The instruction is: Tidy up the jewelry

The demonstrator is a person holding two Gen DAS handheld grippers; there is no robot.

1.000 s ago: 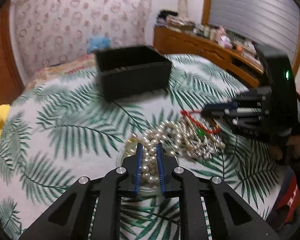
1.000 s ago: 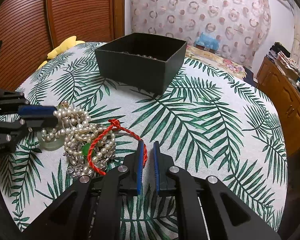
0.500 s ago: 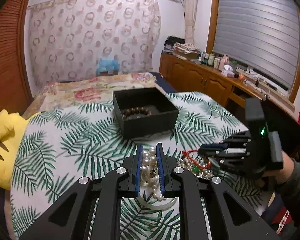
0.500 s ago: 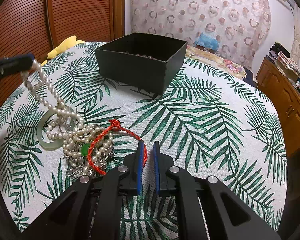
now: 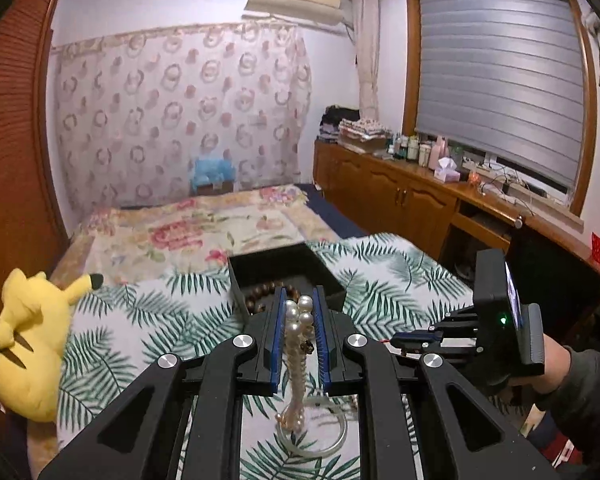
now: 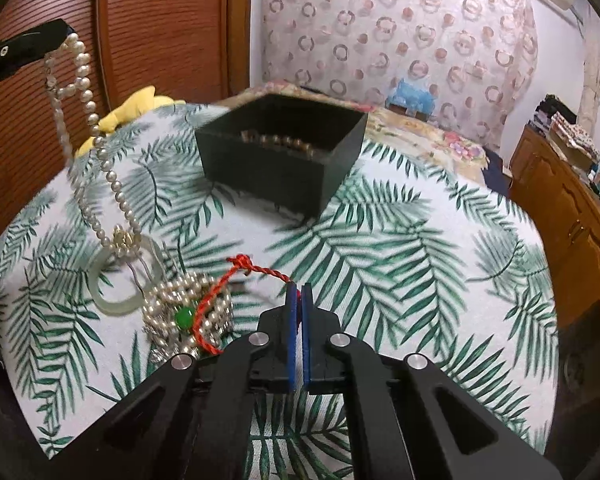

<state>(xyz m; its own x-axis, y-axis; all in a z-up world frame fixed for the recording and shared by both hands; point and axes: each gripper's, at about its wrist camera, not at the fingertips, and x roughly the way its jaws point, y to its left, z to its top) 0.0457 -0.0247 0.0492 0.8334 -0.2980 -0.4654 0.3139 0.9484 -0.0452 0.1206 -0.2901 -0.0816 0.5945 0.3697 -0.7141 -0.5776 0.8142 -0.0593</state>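
My left gripper (image 5: pixel 298 292) is raised above the table, its jaws closing tight on a white pearl necklace (image 5: pixel 298 320). In the right wrist view the necklace (image 6: pixel 108 176) hangs from the left gripper (image 6: pixel 56 32) down to a pale jade bangle (image 6: pixel 100 300). My right gripper (image 6: pixel 298 290) stays low, its jaws closing on the end of a red cord bracelet (image 6: pixel 260 269). That cord trails back over a pile of pearl and silver pieces (image 6: pixel 188 312) holding a green stone. Behind stands an open black box (image 6: pixel 268 176) with a brown bead bracelet (image 6: pixel 276 140) inside.
The round table wears a palm-leaf cloth (image 6: pixel 400 240). A yellow plush toy (image 5: pixel 32 340) lies at its left edge. Beyond are a bed (image 5: pixel 204 232) and a wooden cabinet (image 5: pixel 400 196) under the window. A person's sleeve (image 5: pixel 580 380) holds the right gripper (image 5: pixel 396 338).
The left gripper rose with the pearl necklace, drawing it up out of the pile until it hangs stretched. The right gripper's jaws shut on the red cord and drew it taut off the pile.
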